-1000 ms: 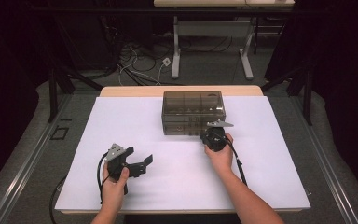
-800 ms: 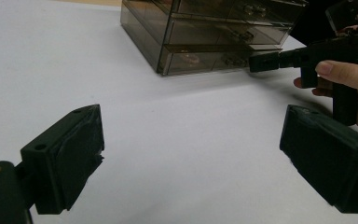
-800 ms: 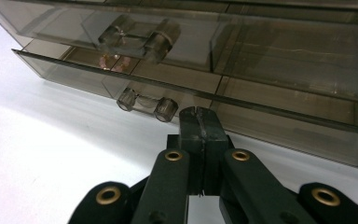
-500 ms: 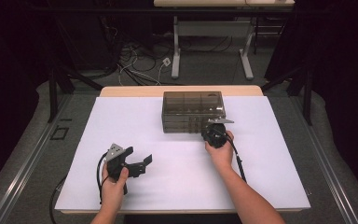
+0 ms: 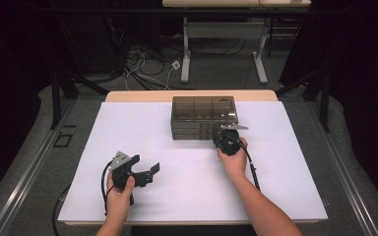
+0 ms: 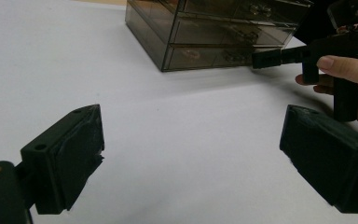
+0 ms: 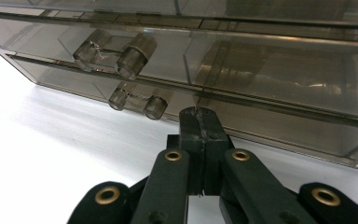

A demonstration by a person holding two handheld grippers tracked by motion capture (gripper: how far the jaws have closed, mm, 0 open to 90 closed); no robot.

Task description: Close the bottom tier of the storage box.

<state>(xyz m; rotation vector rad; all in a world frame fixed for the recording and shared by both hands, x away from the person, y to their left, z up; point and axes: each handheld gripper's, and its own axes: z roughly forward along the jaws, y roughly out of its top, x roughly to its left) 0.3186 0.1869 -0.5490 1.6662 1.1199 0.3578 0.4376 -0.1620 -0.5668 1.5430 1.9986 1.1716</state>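
White paper covers the table (image 5: 128,123). At the left the left gripper (image 5: 145,169) rests low over the sheet, its jaws spread wide with nothing between them. Mid-table toward the far edge stands the smoky plastic drawer box (image 5: 204,110); the right gripper (image 7: 199,123), jaws pressed together and empty, points at its lowest drawer (image 7: 284,123), tips just beside the front

The drawer box (image 5: 204,117) sits far on the table (image 5: 285,187), right claw (image 5: 225,133) before it, left claw (image 5: 150,173) near-left.

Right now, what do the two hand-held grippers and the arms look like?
Both are matte black: the left gripper and right gripper each carry a grey three-cornered plate and trail a black cable. Brass-coloured rivets dot the right one's linkage. The forearms are bare, no sleeves in view.
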